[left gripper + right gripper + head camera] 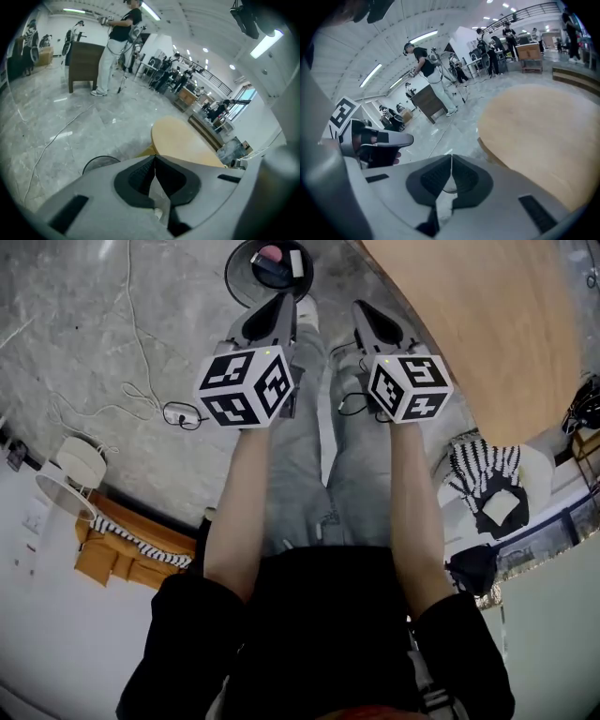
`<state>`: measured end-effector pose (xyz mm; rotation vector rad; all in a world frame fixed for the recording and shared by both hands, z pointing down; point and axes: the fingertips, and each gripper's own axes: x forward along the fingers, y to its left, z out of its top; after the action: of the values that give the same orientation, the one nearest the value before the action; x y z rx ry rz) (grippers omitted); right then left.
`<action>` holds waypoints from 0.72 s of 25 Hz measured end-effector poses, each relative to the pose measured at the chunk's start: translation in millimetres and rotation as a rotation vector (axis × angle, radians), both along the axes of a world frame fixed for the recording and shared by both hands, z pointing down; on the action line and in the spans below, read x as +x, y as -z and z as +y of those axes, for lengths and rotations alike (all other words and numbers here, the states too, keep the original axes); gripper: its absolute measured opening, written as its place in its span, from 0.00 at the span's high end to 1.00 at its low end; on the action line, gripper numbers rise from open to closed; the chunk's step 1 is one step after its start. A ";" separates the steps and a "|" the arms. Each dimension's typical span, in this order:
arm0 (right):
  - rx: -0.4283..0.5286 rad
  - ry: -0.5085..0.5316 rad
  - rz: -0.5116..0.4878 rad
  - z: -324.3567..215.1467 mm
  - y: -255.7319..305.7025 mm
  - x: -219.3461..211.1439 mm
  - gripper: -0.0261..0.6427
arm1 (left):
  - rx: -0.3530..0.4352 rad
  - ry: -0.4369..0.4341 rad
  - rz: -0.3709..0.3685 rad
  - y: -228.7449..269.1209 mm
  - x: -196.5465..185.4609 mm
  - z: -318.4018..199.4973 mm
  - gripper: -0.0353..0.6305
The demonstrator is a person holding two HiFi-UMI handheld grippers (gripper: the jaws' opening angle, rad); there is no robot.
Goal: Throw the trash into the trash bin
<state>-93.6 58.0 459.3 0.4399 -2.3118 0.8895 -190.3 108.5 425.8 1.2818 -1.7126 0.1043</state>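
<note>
Grey marble floor, and the trash [270, 255] sits in the trash bin [231, 279] already. I'd guess it's light and crumply, so pinch any edge. Left gripper [154, 158] and right gripper [451, 157] fingers closed, empty

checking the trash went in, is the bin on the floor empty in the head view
No, the trash bin holds a pink item and a dark item inside its rim.

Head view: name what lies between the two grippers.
Head view: the person's grey-trousered legs and a white shoe lie between left gripper and right gripper.
</note>
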 end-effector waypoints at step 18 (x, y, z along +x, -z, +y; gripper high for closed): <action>0.297 -0.618 -0.247 -141.6 288.8 229.8 0.94 | 0.370 -0.413 -0.052 279.4 223.0 -175.9 0.93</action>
<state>136.2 -83.6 170.5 1.2856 -2.5869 0.9119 32.7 -67.4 146.4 1.9133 -1.5313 0.0623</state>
